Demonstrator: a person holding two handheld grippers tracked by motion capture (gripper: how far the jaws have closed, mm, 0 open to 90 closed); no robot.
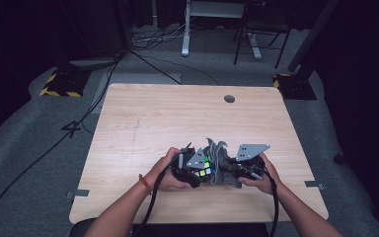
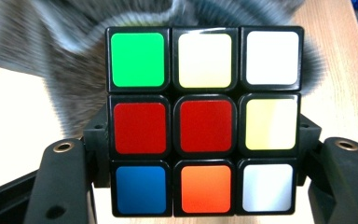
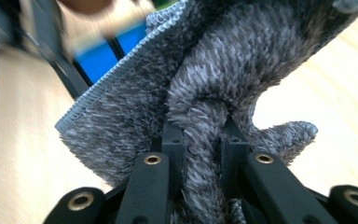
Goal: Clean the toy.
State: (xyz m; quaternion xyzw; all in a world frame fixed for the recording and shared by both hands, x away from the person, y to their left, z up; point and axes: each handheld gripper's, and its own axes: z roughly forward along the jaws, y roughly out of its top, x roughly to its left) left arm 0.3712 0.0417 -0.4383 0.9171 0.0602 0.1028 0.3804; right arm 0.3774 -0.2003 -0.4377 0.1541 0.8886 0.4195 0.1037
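Dark studio: table (image 1: 143, 113), floor cables (image 1: 148, 42), stands (image 1: 63, 81).

glossy plastic cube (image 2: 204, 121), fuzzy grey cloth (image 3: 223, 74), matt wood table (image 1: 153, 113)

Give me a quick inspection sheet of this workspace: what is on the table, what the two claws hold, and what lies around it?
Surface: light wooden table, a round hole near its far edge.
Job's things: colour cube; grey fluffy cloth.
Clutter: nothing seen.
Grippers: left claw clamps the cube; right claw pinches a fold of the cloth.
Cables: one trails from each claw toward the person; more cross the floor.
Surroundings: grey carpet, stand feet, dark curtains.
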